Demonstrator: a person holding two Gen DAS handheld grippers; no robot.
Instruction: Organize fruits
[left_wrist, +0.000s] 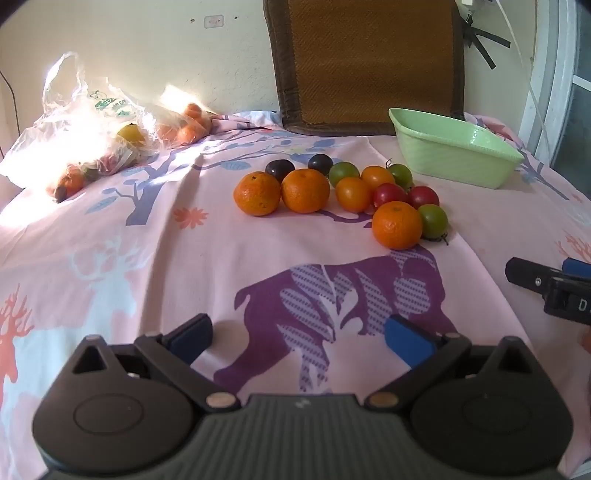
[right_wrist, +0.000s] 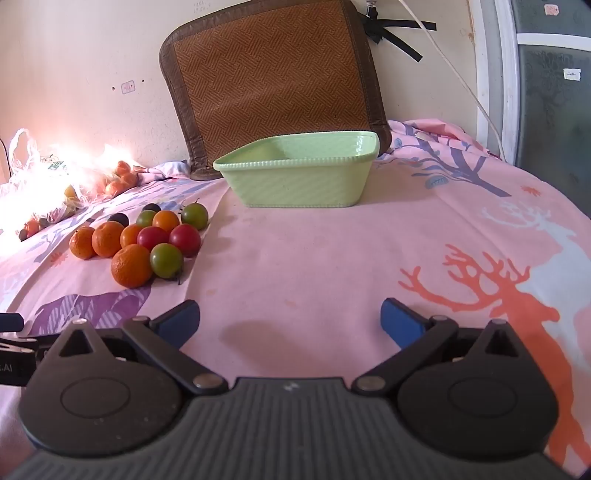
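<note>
The left gripper (left_wrist: 299, 332) and the right gripper (right_wrist: 290, 319) are both held wide apart, with nothing grasped, above the pink cloth (right_wrist: 295, 258). The fruits (left_wrist: 340, 192) are clustered on the cloth, near the green basin (right_wrist: 295, 177), which is seen empty.

- left tool (left_wrist: 297, 338) jaws wide apart, nothing between, over pink sheet (left_wrist: 184, 266)
- fruit cluster (left_wrist: 340, 195) ahead
- green basin (left_wrist: 454, 151) ahead-right, empty
- plastic bag (left_wrist: 81, 125) far left
</note>
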